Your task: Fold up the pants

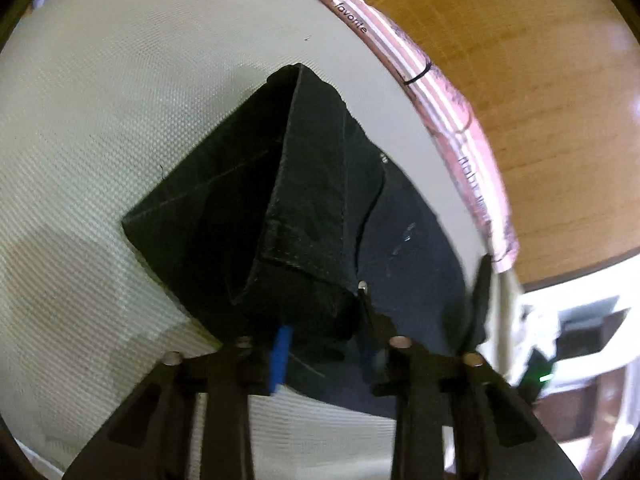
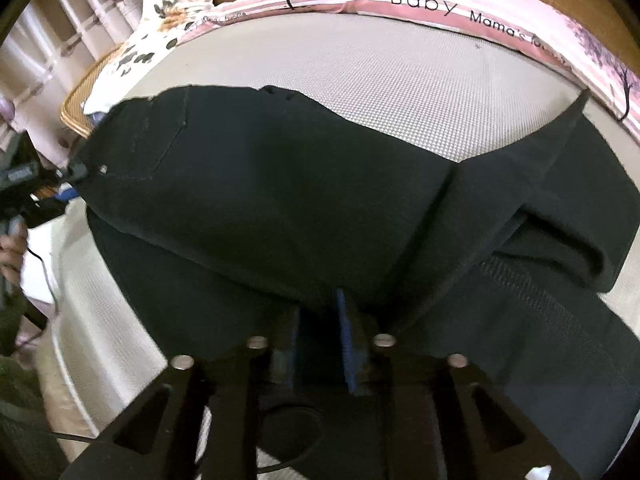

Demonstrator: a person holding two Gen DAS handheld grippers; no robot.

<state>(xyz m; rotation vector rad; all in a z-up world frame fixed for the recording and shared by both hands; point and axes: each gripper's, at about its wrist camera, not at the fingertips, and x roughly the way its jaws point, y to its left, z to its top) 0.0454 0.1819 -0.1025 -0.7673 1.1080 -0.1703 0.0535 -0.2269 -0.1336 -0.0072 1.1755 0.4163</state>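
Observation:
The black pants [image 1: 304, 200] lie on a cream woven mattress [image 1: 100, 140]. My left gripper [image 1: 320, 340] is shut on the waistband end, lifting it so the cloth tents up above the bed. In the right wrist view the pants [image 2: 300, 208] hang in a broad fold across the bed, with a back pocket at the upper left. My right gripper [image 2: 320, 336] is shut on the cloth's lower edge; a blue pad [image 2: 344, 332] shows between the fingers. The left gripper [image 2: 76, 170] shows at the left edge of the right wrist view, pinching the waistband by a rivet.
A pink striped lettered bed border [image 2: 440, 4] runs along the mattress's far edge, also seen in the left wrist view [image 1: 440, 92]. A wooden headboard [image 1: 540, 100] rises behind it. A floral pillow [image 2: 160, 20] and a wicker basket [image 2: 76, 116] sit at the far left.

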